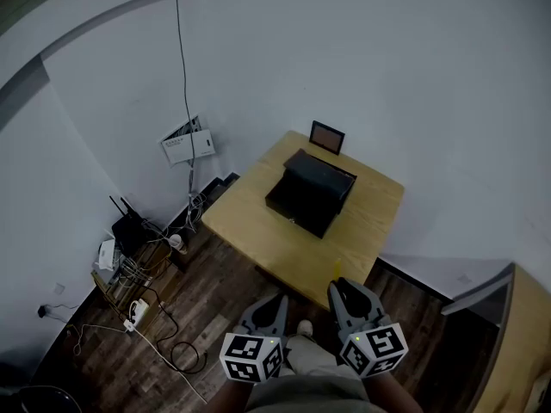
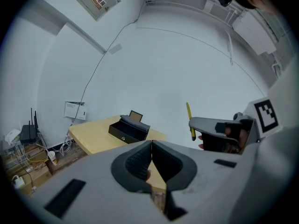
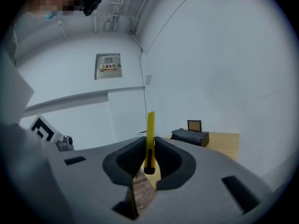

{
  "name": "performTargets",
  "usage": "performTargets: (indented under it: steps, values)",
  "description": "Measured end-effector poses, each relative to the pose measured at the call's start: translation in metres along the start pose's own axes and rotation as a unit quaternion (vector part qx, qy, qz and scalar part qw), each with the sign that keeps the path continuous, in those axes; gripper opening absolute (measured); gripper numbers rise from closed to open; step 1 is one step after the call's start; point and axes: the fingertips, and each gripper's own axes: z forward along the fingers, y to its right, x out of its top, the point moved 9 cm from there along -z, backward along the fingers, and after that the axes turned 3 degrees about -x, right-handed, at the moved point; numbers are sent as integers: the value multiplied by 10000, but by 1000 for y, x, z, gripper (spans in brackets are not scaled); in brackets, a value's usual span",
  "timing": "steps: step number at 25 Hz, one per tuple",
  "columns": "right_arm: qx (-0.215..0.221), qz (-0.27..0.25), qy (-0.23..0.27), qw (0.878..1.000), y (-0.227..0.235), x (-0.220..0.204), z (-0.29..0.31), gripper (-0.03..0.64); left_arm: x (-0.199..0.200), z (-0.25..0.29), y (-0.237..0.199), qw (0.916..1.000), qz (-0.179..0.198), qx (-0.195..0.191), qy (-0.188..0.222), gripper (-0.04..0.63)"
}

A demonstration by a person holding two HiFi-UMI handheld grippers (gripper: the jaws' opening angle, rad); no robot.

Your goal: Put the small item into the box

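wooden table (image 1: 250,228) against wall, small frame (image 1: 327,136) at far edge; router (image 1: 129,227), tangled cables (image 1: 161,329) on floor beside.

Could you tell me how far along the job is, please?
Done: the right tool is clamped on the yellow item, upright. In hand: it is held well short of the open black box on the table. Remaining: place it inside. The left tool is shut, empty.

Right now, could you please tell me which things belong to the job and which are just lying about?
Job: yellow item, held in the right gripper; black box on the table.
Lying about: small frame; router; power strip; wall notice.
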Motion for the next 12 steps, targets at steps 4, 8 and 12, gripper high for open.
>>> performTargets:
  steps: [4, 8, 12]
  values:
    - [148, -133, -7, 9998, 23, 17, 33, 49, 12, 29, -7, 9999, -19, 114, 21, 3]
    - [364, -325, 19, 9988, 49, 35, 68, 49, 29, 62, -12, 9997, 6, 221, 103, 3]
    - [494, -250, -154, 9983, 74, 41, 102, 49, 46, 92, -22, 9989, -103, 429, 141, 3]
